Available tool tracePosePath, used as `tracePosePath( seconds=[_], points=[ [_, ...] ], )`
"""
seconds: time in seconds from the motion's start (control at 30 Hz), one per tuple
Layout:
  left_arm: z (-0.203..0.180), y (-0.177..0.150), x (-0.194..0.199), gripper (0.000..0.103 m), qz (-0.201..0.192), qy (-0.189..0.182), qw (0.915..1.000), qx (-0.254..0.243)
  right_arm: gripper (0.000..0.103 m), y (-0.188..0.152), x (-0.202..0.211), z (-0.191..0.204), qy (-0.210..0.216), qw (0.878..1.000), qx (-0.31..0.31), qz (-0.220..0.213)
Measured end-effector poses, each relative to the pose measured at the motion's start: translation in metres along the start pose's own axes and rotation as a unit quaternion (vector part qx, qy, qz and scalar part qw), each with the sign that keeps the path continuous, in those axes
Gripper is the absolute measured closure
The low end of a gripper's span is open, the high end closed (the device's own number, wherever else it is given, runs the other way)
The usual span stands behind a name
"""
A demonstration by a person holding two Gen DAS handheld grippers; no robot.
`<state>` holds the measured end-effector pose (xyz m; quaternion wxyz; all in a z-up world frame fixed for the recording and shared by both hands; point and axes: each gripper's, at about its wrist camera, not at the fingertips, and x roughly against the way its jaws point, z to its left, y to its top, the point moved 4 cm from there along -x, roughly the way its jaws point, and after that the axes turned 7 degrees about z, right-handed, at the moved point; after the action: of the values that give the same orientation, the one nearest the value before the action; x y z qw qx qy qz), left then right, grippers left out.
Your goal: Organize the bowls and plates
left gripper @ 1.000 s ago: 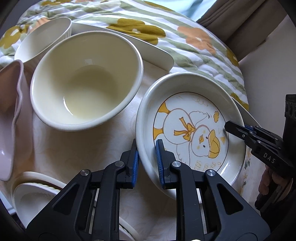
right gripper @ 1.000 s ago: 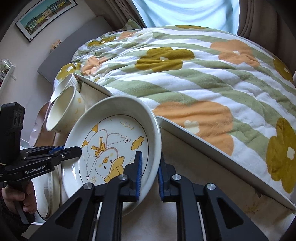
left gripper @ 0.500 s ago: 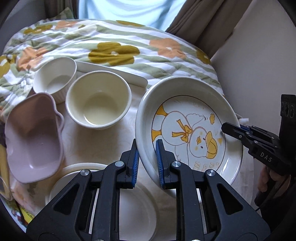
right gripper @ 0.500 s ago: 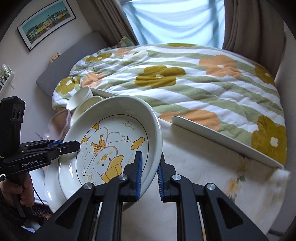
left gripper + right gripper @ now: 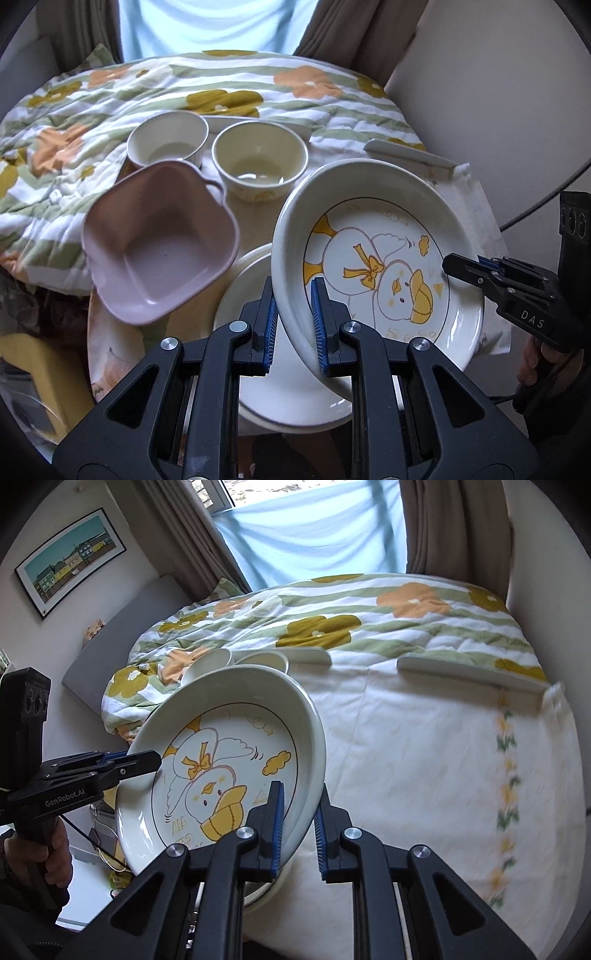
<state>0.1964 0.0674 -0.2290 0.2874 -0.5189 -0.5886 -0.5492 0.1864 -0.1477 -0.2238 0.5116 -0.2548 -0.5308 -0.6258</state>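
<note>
Both claws, left gripper (image 5: 291, 317) and right gripper (image 5: 298, 821), clamp opposite rims of white ceramic duck-print plate (image 5: 376, 258), tilted above plain white plate (image 5: 288, 391).

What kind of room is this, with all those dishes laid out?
Most likely a bedroom at home. A bed with a flowered quilt fills the room, curtains hang at the window behind it, and a framed picture hangs on the wall. The dishes sit on a cloth-covered table beside the bed.
</note>
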Motion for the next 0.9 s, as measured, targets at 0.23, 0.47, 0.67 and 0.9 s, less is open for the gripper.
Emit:
tracePosePath(
  seconds=[0.23,0.47,0.67,0.9],
  points=[
    [0.028,-0.034,-0.023,0.088,0.034,-0.020,0.9990,0.019,0.089,-0.032,-0.029,0.018,-0.012,0.999,-0.019,0.031],
    [0.034,-0.046,-0.048,0.088,0.056,-0.027,0.9978,0.023,0.089,-0.042,-0.040,0.017,-0.031,0.999,-0.013,0.041],
    [0.033,-0.046,-0.060,0.088,0.065,-0.020,0.9973,0.028,0.089,-0.043,-0.050,0.012,-0.034,0.998,-0.011,0.050],
    [0.033,-0.042,-0.071,0.088,0.071,-0.008,0.9969,0.031,0.089,-0.040,-0.056,0.009,-0.032,0.998,-0.002,0.058]
  ],
)
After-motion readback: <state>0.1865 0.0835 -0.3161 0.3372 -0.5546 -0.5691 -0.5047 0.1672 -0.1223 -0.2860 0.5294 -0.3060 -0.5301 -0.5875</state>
